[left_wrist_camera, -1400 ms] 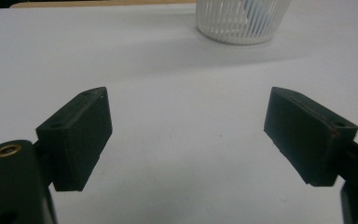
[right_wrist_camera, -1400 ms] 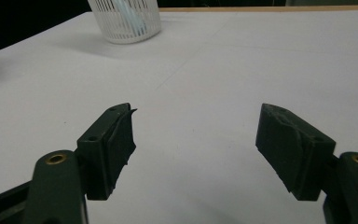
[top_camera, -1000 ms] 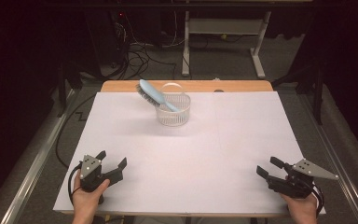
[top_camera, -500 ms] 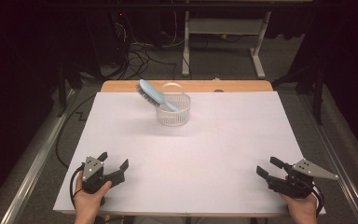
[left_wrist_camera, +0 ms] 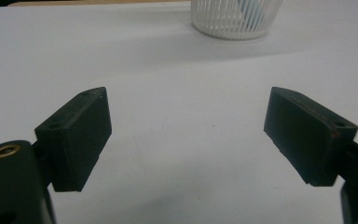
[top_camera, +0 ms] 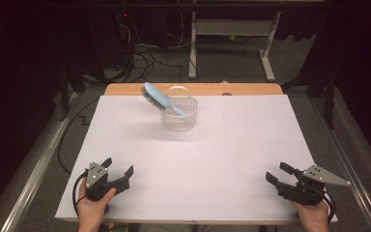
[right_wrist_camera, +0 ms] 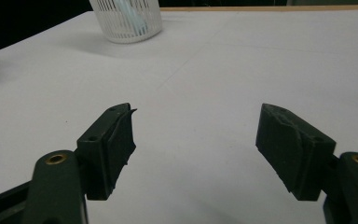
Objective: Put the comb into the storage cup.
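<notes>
On the far middle of the table, well apart from both grippers, stands one white slatted basket with a thin hoop handle, and in it leans one light blue hairbrush, grip end down inside, bristled head sticking out over the rim toward the left. The brush looks like rigid plastic, light, and smooth enough on its back to slip, so I judge the narrow neck just above the rim the best place to pinch it, across its thin sides. The basket seems light and thin-walled, likely to tip or slide if the brush drags on it. The left gripper and the right gripper rest near the front edge, fingers spread wide with nothing between them.
</notes>
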`<state>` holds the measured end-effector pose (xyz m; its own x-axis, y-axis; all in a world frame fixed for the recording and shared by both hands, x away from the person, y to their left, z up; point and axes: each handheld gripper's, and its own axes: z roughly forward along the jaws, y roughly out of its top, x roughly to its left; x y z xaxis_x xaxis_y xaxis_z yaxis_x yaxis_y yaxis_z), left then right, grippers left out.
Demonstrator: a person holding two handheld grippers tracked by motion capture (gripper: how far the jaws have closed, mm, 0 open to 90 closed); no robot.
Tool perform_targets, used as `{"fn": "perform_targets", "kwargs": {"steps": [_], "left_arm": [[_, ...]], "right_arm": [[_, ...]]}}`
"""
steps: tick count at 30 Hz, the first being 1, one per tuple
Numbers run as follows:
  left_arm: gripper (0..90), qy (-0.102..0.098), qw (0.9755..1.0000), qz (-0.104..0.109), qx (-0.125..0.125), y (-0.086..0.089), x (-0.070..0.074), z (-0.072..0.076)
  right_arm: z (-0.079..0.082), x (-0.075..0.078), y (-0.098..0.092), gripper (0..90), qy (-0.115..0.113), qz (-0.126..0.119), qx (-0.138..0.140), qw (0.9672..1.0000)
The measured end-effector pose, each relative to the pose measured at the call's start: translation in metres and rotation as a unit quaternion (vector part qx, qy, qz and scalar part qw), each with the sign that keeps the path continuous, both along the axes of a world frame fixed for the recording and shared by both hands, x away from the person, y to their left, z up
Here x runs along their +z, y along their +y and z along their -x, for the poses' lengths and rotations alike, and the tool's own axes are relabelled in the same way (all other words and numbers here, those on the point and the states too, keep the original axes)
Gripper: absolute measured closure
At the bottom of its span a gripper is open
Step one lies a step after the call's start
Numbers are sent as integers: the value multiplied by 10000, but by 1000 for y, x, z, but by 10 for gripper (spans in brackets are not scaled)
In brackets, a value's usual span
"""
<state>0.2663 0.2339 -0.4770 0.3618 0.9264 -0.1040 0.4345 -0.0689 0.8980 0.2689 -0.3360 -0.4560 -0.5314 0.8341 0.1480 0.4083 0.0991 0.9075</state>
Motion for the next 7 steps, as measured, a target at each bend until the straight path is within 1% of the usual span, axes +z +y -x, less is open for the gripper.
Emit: {"fn": "perform_targets", "kwargs": {"steps": [7], "left_arm": [[158, 29, 10000, 7, -23, 0, 0, -1]], "right_arm": [[0, 0, 0, 280, 14, 7, 18, 10000]]}}
